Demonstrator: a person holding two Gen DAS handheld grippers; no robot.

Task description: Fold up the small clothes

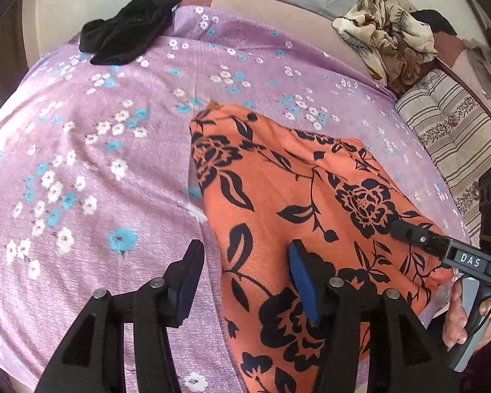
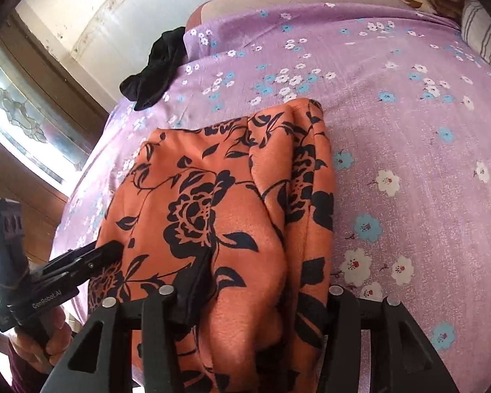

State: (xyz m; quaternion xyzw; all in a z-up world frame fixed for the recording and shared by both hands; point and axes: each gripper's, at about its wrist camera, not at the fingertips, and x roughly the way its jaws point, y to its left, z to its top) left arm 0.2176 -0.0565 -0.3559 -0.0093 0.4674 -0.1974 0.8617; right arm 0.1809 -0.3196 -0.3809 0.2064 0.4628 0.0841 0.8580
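- We see an orange garment with a black floral print lying folded on a lilac bedsheet with white and blue flowers, near the sheet's front edge.
- Our left gripper stands with jaws apart: one blue-padded finger over the orange cloth, the other over bare sheet, nothing pinched.
- Our right gripper straddles the garment's near edge. Its left finger rests on the cloth; the right finger is hidden behind a fold, so we cannot tell whether it is gripping.
- A crumpled black garment lies at the sheet's far left corner, well apart from the orange one.
- A brown-and-cream patterned cloth heap sits at the far right, beside a striped cushion.
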